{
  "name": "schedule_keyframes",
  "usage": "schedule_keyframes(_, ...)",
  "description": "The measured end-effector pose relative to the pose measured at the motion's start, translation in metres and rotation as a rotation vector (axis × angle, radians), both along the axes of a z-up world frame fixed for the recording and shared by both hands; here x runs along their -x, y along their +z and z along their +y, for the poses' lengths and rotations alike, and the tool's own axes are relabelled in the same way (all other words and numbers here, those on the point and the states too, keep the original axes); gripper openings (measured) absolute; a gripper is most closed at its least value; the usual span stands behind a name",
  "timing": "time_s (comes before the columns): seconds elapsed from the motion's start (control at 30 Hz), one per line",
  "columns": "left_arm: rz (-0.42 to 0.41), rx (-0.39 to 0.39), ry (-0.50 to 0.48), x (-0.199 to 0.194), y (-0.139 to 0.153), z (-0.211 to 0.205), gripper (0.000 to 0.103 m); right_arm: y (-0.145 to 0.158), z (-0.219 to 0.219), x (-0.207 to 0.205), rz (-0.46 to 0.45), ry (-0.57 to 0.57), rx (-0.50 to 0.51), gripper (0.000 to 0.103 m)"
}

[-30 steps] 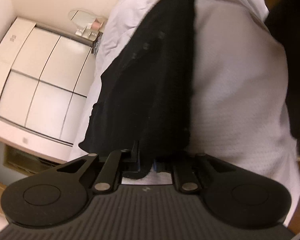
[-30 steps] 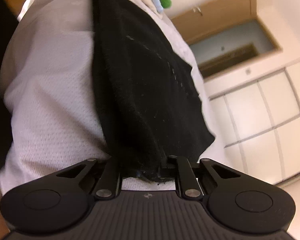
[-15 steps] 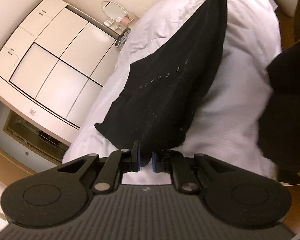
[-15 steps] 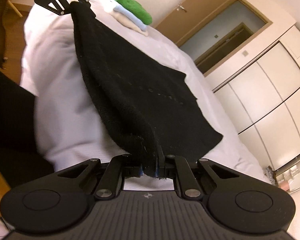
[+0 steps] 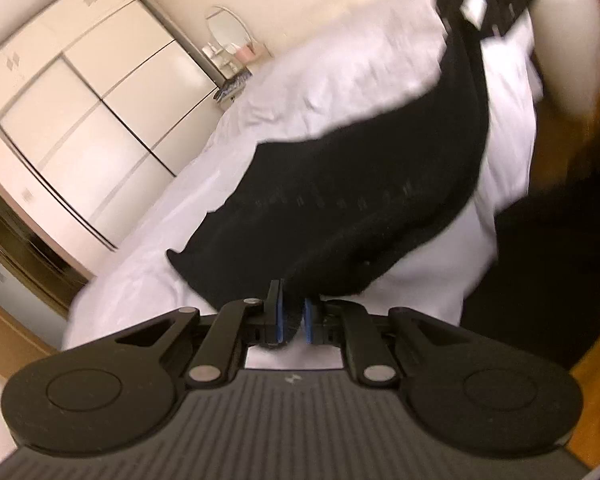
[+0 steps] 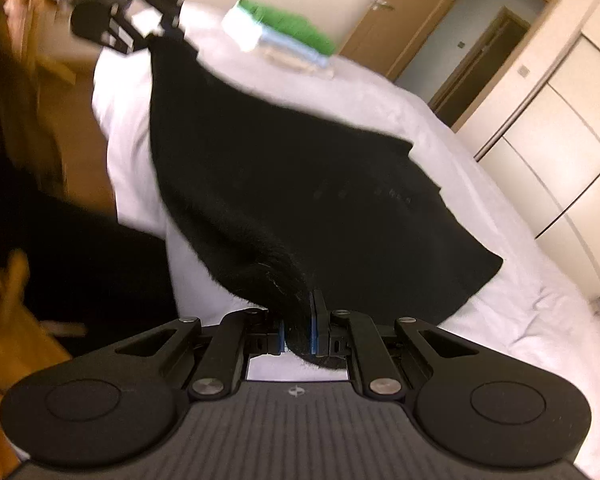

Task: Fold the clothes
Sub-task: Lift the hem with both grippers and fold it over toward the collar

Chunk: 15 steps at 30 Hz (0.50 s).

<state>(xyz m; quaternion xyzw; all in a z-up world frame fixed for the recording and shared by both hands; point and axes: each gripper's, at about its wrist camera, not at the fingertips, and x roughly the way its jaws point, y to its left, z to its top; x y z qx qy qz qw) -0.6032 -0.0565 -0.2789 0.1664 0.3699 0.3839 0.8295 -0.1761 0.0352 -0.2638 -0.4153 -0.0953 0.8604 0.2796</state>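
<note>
Here both grippers — left gripper [image 5: 291, 317], right gripper [image 6: 297, 330] — pinch the black garment [image 5: 360, 208] between closed fingers above the bed [image 5: 160, 248].

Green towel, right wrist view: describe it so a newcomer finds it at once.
Start at the white bed filling the view, then go to its far end near the brown door. A small stack of folded laundry sits there. The green towel is its top layer, the only green piece, above pale blue and cream folds and apart from the black garment.
</note>
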Motion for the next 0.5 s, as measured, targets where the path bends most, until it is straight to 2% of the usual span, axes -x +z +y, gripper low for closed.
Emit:
schedule_keyframes(0.13,-0.168,0.130,0.051,0.009,0.046,0.067,0.009,0.042,0.059,-0.019,0.151,-0.021,0.141,0.011)
schedule_keyframes(0.23,-0.293,0.229,0.115,0.010,0.063,0.128,0.009,0.054,0.118,-0.035,0.257,-0.094,0.244,0.011)
schedule_keyframes(0.37,-0.375,0.346,0.213,0.003,0.049,0.210,0.009,0.047,0.209,-0.050,0.386,-0.223,0.399,0.011)
schedule_keyframes(0.5,-0.428,0.557,0.412,0.002,-0.004,0.293,0.010,0.000,0.292,-0.041,0.444,-0.388,0.549,0.014)
